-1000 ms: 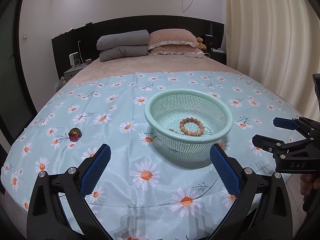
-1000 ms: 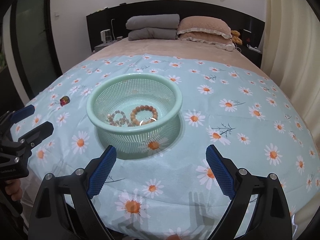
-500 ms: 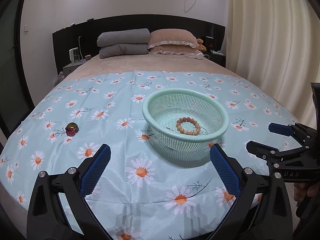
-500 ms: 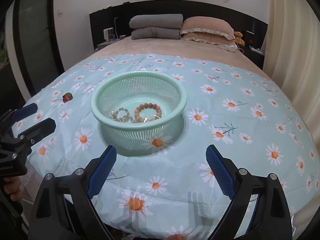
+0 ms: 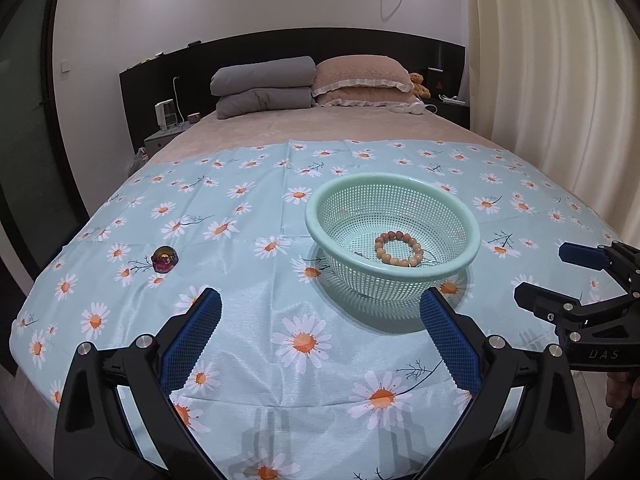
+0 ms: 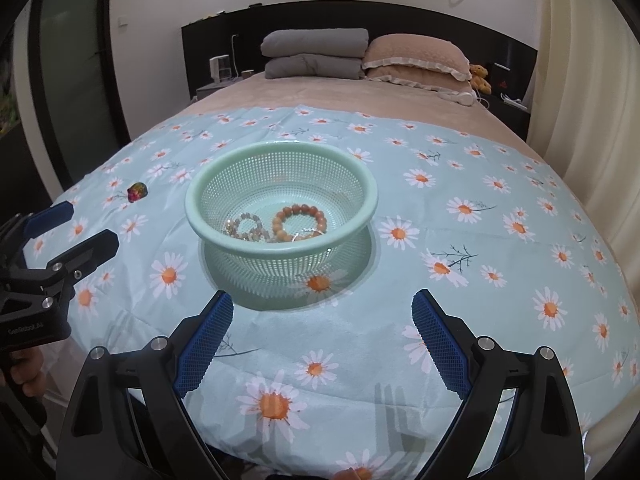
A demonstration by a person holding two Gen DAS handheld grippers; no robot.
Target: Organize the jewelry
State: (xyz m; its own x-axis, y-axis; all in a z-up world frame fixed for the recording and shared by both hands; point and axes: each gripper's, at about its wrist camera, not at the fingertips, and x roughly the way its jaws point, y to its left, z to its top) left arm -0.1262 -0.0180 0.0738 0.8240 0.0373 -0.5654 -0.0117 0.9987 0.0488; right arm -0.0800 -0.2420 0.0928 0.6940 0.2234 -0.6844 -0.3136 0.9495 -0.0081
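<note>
Daisy cloth (image 5: 248, 320): gem (image 5: 164, 259) far left-ahead of spread, empty left claw (image 5: 320, 316).

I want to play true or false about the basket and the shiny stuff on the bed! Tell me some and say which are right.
1. The wooden bead bracelet lies inside the green basket. True.
2. The shiny gem is in the basket. False: it sits on the daisy cloth, left of the basket.
3. The left tongs hold a bracelet. False: open, empty.
4. The right tongs are open. True.
</note>
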